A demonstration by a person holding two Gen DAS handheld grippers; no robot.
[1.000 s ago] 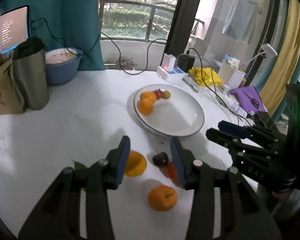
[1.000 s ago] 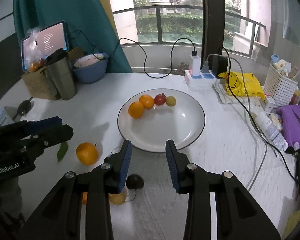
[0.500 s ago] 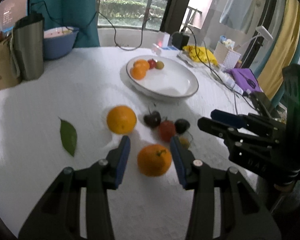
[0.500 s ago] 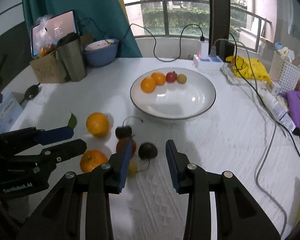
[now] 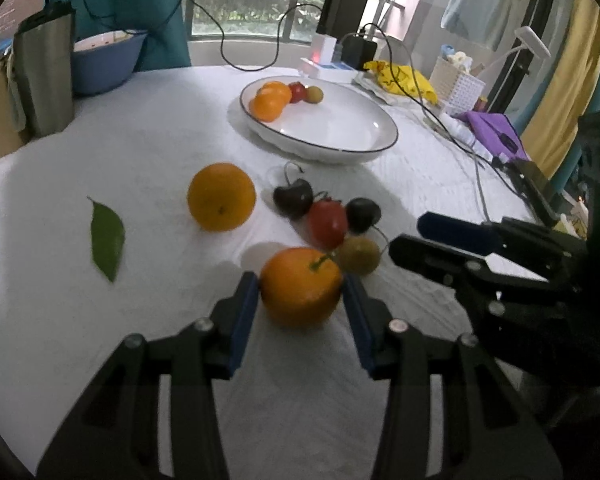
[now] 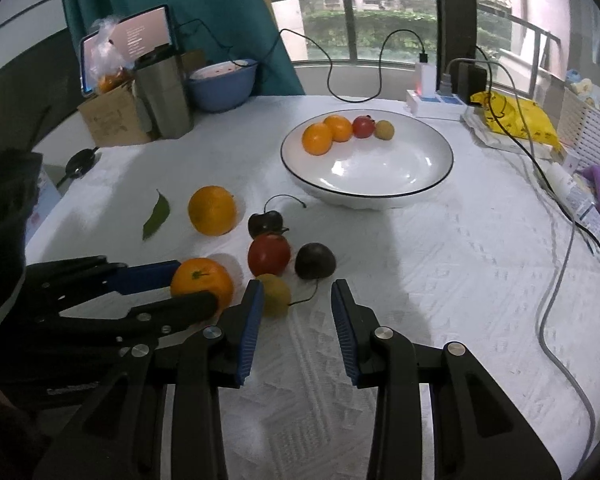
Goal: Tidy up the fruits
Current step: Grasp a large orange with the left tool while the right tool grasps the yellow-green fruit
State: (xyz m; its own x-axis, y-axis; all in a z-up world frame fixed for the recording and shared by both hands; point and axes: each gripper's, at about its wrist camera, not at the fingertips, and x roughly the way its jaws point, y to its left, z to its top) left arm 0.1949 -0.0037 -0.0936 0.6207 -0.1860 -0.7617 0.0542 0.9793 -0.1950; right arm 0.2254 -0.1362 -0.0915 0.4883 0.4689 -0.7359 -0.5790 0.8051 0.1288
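Nearest to me, the left gripper (image 5: 300,300) has its blue-padded fingers spread on either side of the near orange (image 5: 300,286), which sits on the white tablecloth (image 5: 140,152) well short of the white plate (image 5: 374,142). The pads are just beside the fruit; whether they actually press on it I cannot tell, and the jaws look parted about as wide as the orange itself. The right gripper (image 6: 297,312) hovers alongside, jaws wide apart and holding nothing, with bare cloth between its fingers.

Just beyond the near orange, toward the plate, lies a small cluster: a yellowish-green fruit (image 6: 275,294) touching the orange's side, a red tomato (image 6: 269,255) behind it, a dark round fruit (image 6: 315,261) to the tomato's right, and a dark cherry (image 6: 265,223) with a curling stem closest to the plate. A second orange (image 6: 212,210) rests to the left of that cluster, and a green leaf (image 6: 156,216) lies further left still.

On the plate's far side sit two oranges (image 6: 326,133), a red fruit (image 6: 363,126) and a small yellow-green one (image 6: 384,130), in a row. Well beyond the plate to the left stand a steel tumbler (image 6: 164,96) and a blue bowl (image 6: 222,86).
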